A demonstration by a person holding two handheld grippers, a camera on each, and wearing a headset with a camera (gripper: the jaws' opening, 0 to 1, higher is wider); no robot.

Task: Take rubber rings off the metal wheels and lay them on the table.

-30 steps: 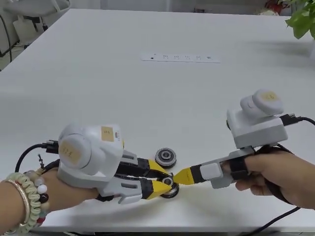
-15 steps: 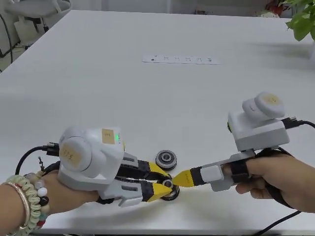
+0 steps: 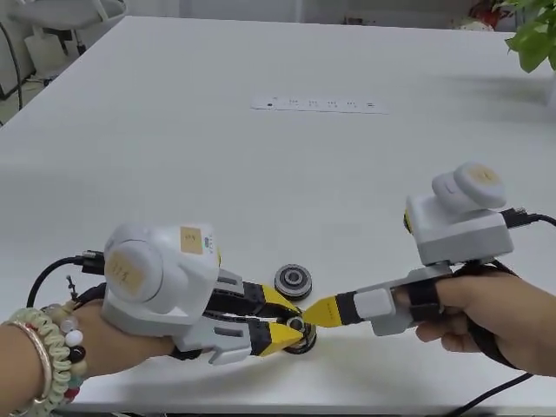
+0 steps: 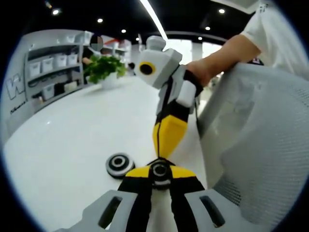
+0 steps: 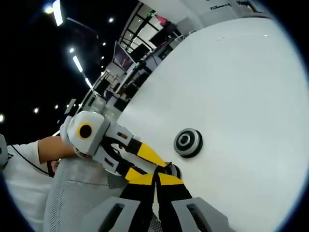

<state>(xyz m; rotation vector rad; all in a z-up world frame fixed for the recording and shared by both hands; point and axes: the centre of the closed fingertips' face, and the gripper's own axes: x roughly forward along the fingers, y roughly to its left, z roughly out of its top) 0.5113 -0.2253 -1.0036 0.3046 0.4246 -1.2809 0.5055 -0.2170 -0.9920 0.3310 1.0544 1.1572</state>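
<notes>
Wheel (image 4: 160, 170) — pinched in left gripper (image 3: 291, 328) jaws | right gripper (image 3: 314, 313) level, jaws pressed together

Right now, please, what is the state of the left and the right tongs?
Left tongs: closed on a metal wheel.
Right tongs: closed, tips at that wheel; whether they pinch anything cannot be told.

Head view downward, gripper views opposed — sharing loose wheel (image 4: 119, 165)
</notes>
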